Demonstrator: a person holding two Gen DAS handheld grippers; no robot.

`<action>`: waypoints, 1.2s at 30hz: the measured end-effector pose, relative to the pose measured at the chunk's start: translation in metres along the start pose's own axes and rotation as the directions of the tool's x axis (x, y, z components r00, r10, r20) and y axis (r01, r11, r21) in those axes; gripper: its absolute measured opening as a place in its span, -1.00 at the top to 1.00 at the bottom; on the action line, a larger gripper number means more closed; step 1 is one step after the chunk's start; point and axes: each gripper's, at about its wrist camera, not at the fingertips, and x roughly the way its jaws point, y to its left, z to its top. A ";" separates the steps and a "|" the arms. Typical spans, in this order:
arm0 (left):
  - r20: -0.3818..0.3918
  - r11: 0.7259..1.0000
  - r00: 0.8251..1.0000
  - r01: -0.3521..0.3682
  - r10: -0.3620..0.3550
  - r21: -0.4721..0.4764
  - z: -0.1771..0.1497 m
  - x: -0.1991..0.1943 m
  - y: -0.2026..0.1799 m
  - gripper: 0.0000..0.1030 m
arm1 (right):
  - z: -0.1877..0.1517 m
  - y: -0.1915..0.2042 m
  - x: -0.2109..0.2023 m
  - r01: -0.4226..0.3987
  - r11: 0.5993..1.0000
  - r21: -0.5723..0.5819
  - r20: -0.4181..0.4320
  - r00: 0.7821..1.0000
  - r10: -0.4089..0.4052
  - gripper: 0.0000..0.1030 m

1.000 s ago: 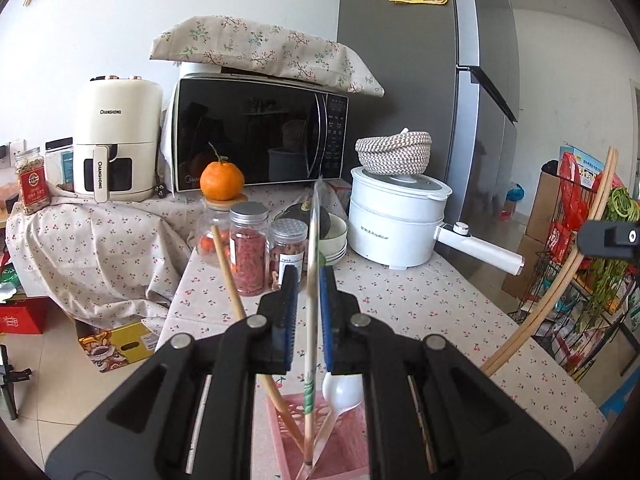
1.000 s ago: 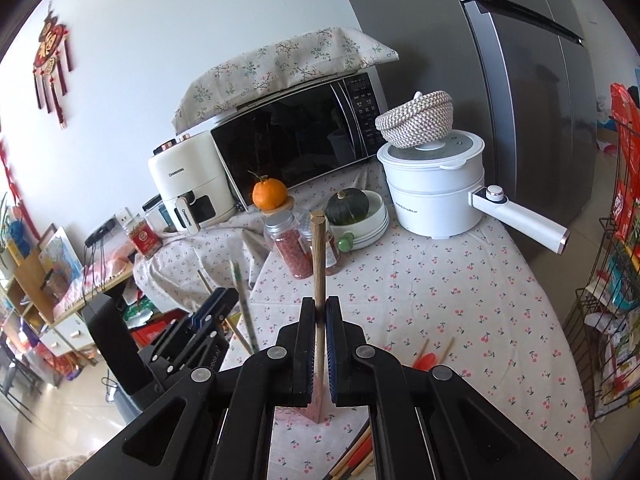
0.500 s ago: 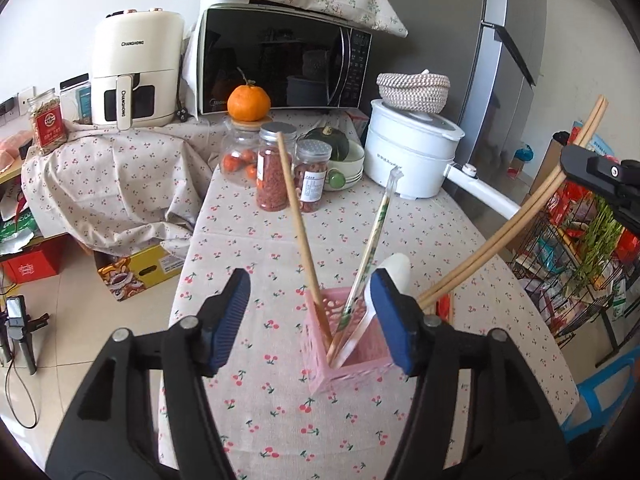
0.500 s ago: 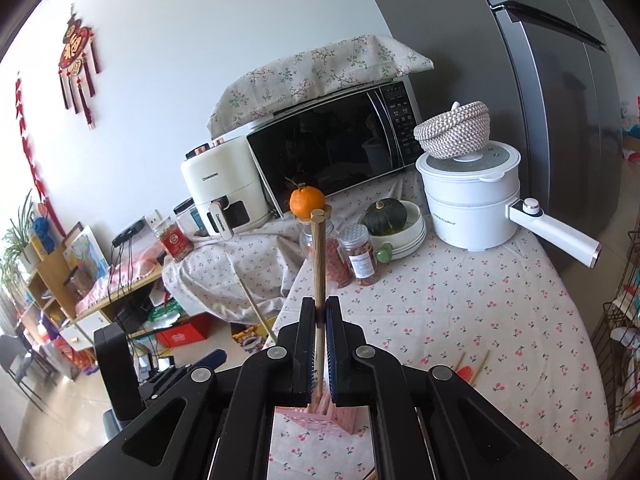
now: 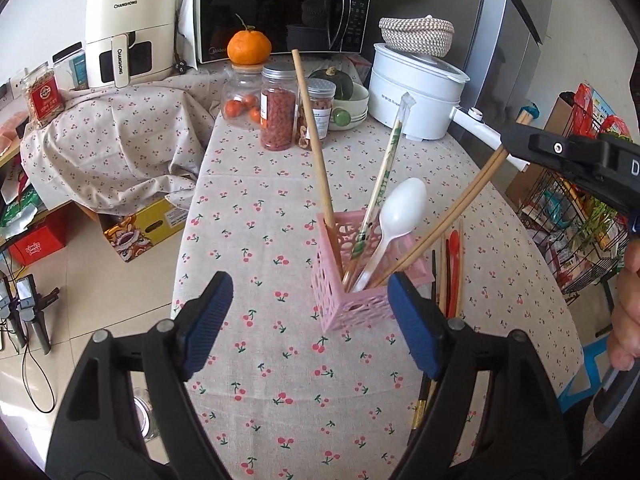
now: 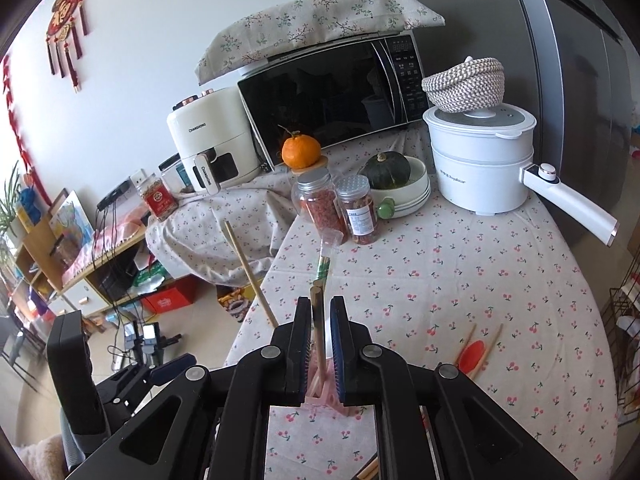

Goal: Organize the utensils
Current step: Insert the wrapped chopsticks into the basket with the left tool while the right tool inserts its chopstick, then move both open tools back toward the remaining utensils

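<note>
The left tongs (image 5: 310, 322) stand wide apart and grip nothing, their blue pads (image 5: 206, 322) spread on either side of the near end of the pink holder (image 5: 352, 306), without touching it. The holder sits on the cherry-print counter (image 5: 256, 240) just ahead of the left tongs and is latticed and square.

Four long things stand in the holder, lower ends inside, tops fanned outward. A bare wooden chopstick (image 5: 312, 136) leans away and to the left, its top toward the spice jars (image 5: 278, 106). A paper-wrapped chopstick pair (image 5: 386, 172) tilts away and slightly right. A white plastic spoon (image 5: 400, 208) stands bowl-up, tilted right. A wooden chopstick pair (image 5: 460, 208) slants steeply up to the right, its long axis running from the holder to the right tongs (image 5: 520, 148), which grip its upper end.

In the right wrist view the right tongs (image 6: 320, 340) are closed on this chopstick pair (image 6: 318, 320), which points nearly straight ahead between the pads, tips just beyond them and lower end dropping toward the holder (image 6: 324, 390) below.

To the right of the holder, beside the left tongs' right finger, more chopsticks and a red spoon (image 5: 454, 248) lie flat on the counter, long axes running away from the tongs.
</note>
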 end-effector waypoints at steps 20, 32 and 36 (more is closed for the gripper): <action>-0.056 0.999 0.998 0.040 -0.041 -0.027 -0.008 0.004 -0.013 -0.64 | -0.020 -0.065 -0.041 0.168 0.985 0.032 0.007 0.986 -0.168 -0.42; -0.166 0.998 0.985 0.061 -0.055 0.028 -0.026 0.026 -0.038 -0.64 | -0.073 -0.113 0.026 0.347 0.937 0.027 -0.286 0.901 -0.325 -0.47; -0.190 0.997 0.980 0.069 -0.063 0.024 -0.028 0.029 -0.039 -0.64 | -0.080 -0.136 0.051 0.352 0.928 0.124 -0.371 0.884 -0.285 -0.47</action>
